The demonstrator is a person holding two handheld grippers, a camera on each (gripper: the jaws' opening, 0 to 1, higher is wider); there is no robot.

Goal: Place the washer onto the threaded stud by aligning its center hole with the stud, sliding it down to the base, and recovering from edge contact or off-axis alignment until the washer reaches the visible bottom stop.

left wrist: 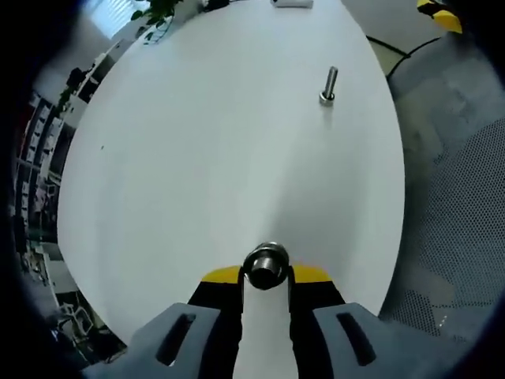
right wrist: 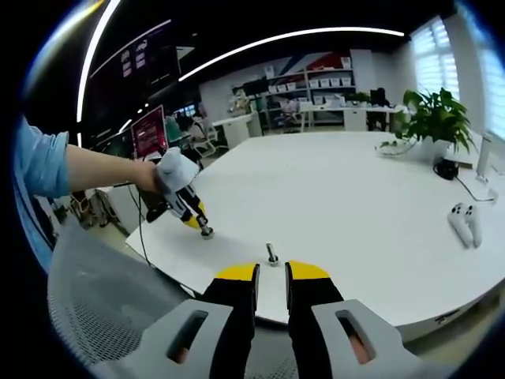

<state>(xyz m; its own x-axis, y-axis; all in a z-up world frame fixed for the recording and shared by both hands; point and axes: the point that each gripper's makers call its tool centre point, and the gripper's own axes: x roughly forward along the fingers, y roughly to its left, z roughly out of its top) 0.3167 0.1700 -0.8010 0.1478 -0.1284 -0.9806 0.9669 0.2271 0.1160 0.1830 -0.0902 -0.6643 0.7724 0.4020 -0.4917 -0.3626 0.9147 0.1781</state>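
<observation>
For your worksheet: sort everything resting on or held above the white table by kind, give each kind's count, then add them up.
Threaded stud standing on the table: 1
Metal piece held in the left gripper: 1
Grippers: 2, left gripper and right gripper
White game controller: 1
Potted plant: 1
Total: 6

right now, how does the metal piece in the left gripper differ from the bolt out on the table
The metal piece is clamped between the fingers of the left gripper; the bolt stands free on the white table, apart from both grippers. The metal piece is seen end-on as a round face; the bolt shows its side, a slim shaft rising from a wider base. Both are shiny silver metal.
</observation>
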